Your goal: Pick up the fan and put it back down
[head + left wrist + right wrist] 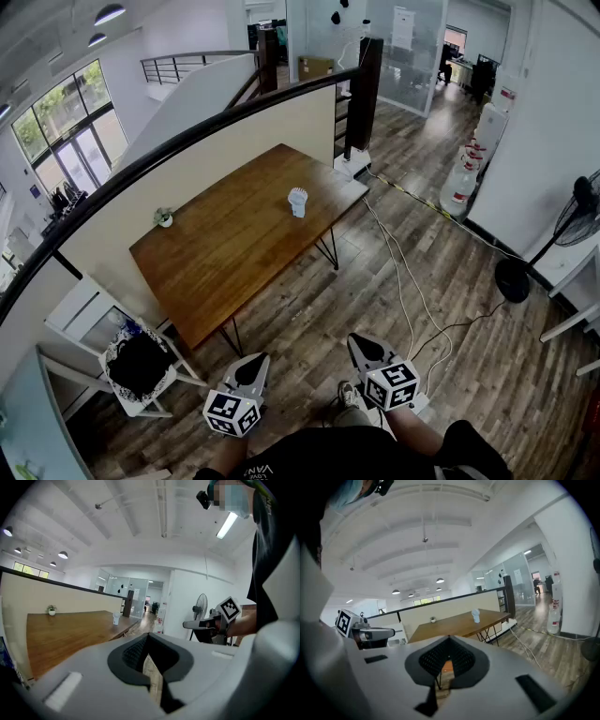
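A small white fan point(297, 202) stands upright near the far right end of the wooden table point(234, 253). It also shows far ahead in the left gripper view as the fan point(116, 618) and in the right gripper view as the fan point(476, 616). My left gripper point(254, 367) and right gripper point(360, 347) hang low by my body, over the floor and well short of the table. Both are shut with nothing between the jaws, as seen close up on the left gripper point(149, 635) and the right gripper point(449, 638).
A small potted plant point(164, 217) sits at the table's left back edge. A white chair with a black bag point(141, 366) stands by the near left corner. Cables point(403, 281) run over the floor. A black standing fan point(572, 225) and water bottles point(461, 183) are at the right.
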A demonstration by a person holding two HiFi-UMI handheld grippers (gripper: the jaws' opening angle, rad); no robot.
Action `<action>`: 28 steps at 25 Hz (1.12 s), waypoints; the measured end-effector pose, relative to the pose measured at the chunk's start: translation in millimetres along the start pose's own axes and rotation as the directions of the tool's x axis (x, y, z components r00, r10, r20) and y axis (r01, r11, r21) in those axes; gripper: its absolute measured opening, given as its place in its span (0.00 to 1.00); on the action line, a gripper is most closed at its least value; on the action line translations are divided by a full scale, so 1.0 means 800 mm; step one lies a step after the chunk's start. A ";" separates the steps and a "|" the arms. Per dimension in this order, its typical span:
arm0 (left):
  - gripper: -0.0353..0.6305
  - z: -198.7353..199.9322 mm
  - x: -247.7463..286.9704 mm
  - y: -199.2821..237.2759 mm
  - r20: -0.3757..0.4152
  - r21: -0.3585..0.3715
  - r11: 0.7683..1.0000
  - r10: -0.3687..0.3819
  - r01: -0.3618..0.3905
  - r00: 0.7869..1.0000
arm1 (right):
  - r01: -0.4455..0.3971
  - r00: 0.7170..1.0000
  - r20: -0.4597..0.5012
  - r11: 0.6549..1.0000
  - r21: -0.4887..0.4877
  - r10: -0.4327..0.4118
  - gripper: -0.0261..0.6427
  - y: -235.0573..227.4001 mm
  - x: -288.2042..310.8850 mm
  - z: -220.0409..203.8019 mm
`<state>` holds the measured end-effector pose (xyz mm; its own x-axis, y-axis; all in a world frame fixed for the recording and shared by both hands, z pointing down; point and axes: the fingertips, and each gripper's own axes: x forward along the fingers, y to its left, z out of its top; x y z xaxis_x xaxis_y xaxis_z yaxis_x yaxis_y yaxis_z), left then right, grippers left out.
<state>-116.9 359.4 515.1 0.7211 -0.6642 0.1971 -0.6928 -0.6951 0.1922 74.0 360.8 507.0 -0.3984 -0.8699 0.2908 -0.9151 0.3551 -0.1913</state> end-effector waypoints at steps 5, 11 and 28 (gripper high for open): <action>0.07 0.013 0.030 0.010 0.028 0.009 1.000 0.021 -0.021 0.999 | 0.003 1.000 0.008 1.000 0.001 -0.003 0.06 -0.026 0.016 0.008; 0.08 0.012 0.066 0.009 0.045 -0.018 0.999 0.031 -0.030 0.999 | -0.013 0.998 0.069 1.000 -0.013 0.014 0.06 -0.057 0.029 0.023; 0.37 0.031 0.179 0.002 0.067 -0.092 0.968 0.238 -0.232 0.969 | -0.186 0.982 -0.032 0.982 -0.041 0.185 0.40 -0.179 0.079 0.051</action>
<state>-14.5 256.5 519.5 0.5340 -0.8278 0.1719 -0.8389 -0.4936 0.2292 182.7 240.9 514.7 -0.5627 -0.7777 0.2804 -0.8266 0.5247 -0.2036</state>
